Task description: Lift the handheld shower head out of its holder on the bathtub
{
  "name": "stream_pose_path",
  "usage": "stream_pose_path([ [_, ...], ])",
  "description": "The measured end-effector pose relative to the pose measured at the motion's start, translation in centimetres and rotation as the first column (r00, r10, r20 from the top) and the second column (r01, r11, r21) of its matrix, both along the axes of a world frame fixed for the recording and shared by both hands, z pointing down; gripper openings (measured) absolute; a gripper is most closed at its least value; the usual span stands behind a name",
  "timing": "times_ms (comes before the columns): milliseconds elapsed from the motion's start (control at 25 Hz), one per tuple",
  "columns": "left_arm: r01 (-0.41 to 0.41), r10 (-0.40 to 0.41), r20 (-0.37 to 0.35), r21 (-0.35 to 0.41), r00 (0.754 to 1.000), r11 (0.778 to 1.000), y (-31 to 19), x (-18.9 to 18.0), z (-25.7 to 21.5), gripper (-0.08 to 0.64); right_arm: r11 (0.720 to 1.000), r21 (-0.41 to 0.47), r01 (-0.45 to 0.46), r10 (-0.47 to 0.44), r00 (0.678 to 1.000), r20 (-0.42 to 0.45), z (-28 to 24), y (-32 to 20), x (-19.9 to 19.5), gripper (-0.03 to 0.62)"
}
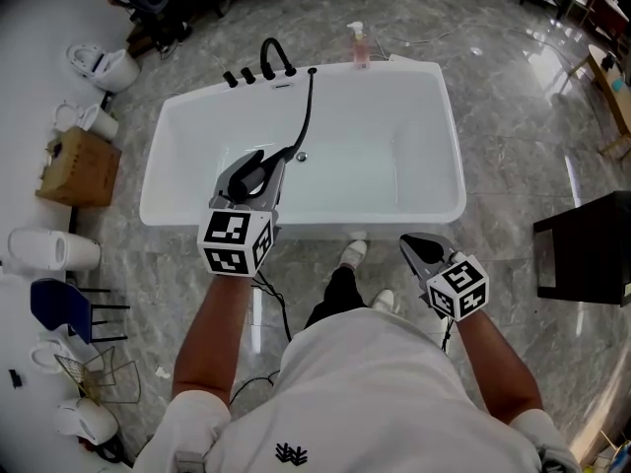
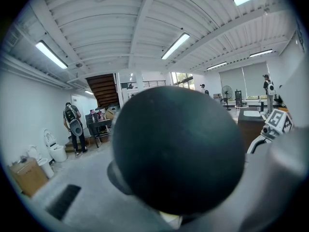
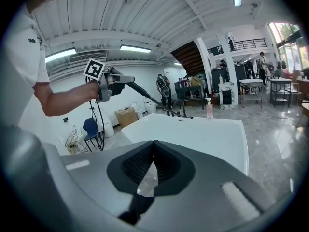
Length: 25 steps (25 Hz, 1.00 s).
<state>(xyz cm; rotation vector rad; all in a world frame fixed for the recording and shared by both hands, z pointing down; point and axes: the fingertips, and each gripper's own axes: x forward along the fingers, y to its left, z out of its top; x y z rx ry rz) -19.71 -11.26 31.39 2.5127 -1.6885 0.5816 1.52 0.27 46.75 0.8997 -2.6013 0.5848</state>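
Observation:
The black handheld shower head [image 1: 248, 172] is out over the white bathtub [image 1: 434, 136], gripped in my left gripper [image 1: 258, 166]. Its black hose [image 1: 307, 116] runs back to the far rim beside the black faucet [image 1: 267, 60]. In the left gripper view the round shower head [image 2: 178, 149] fills the middle and hides the jaws. My right gripper [image 1: 414, 248] hangs shut and empty just in front of the tub's near rim; its own view shows the pads [image 3: 166, 161] closed together. That view also shows my left gripper [image 3: 112, 85] holding the shower head up above the tub [image 3: 193, 134].
A pink soap bottle [image 1: 357, 45] stands on the tub's far rim. At the left are a cardboard box [image 1: 81, 166], white toilets [image 1: 104, 67] and a blue chair [image 1: 59, 308]. A black cabinet [image 1: 587, 249] stands at the right. My shoes [image 1: 353, 254] touch the tub's front.

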Motion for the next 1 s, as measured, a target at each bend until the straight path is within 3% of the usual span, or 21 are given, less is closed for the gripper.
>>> stream_pose_path([
  [1000,0.012,-0.012,0.008,0.0,1.0,1.0,0.0,0.8,-0.5,0.137,1.0,0.006,-0.015,0.015,1.0,0.009,0.0,0.3,1.8,0.012],
])
